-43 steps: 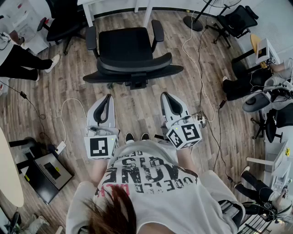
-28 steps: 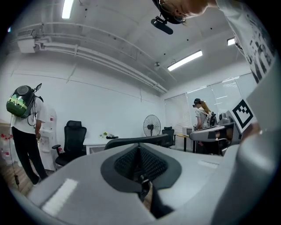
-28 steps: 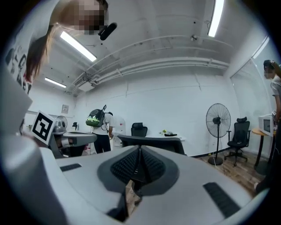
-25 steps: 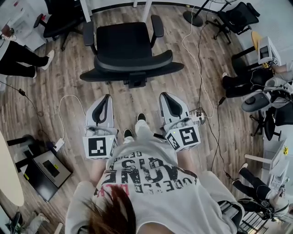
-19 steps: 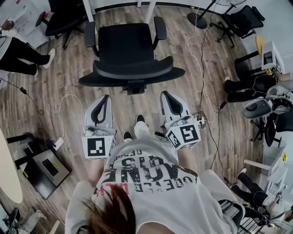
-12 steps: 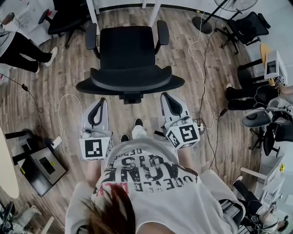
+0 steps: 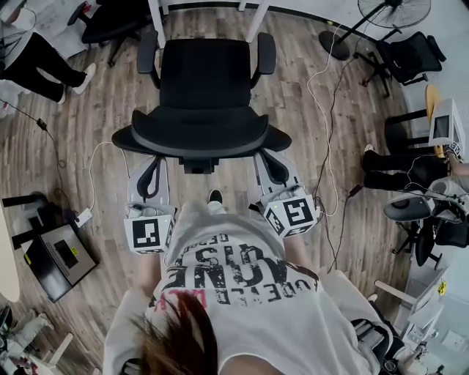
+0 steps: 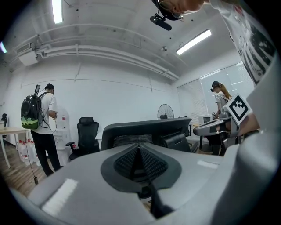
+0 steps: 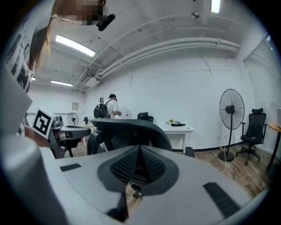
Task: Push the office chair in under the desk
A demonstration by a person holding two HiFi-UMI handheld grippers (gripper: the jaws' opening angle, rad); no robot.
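Observation:
The black office chair (image 7: 205, 80) stands in the middle of the head view, its seat facing the white desk legs (image 7: 157, 13) at the top edge. Its curved backrest (image 7: 192, 138) is turned toward me. My left gripper (image 7: 152, 164) is shut and empty, with its tip right at the backrest's left rear edge. At the right rear edge sits my right gripper (image 7: 269, 158), also shut and empty. I cannot tell whether either tip touches. The backrest (image 8: 147, 131) fills the left gripper view just beyond the shut left gripper (image 8: 139, 150). Past the shut right gripper (image 9: 139, 153) the backrest (image 9: 128, 127) and a white desk (image 9: 178, 129) show.
White cables (image 7: 320, 102) run over the wooden floor to the right, and a power strip (image 7: 82, 217) lies at the left. A standing fan (image 7: 387, 12), other black chairs (image 7: 412, 54), a black case (image 7: 58, 256) and a person's legs (image 7: 45, 58) ring the area.
I have stepped forward, and both grippers have come up from behind to the chair's backrest. Their jaws stayed shut.

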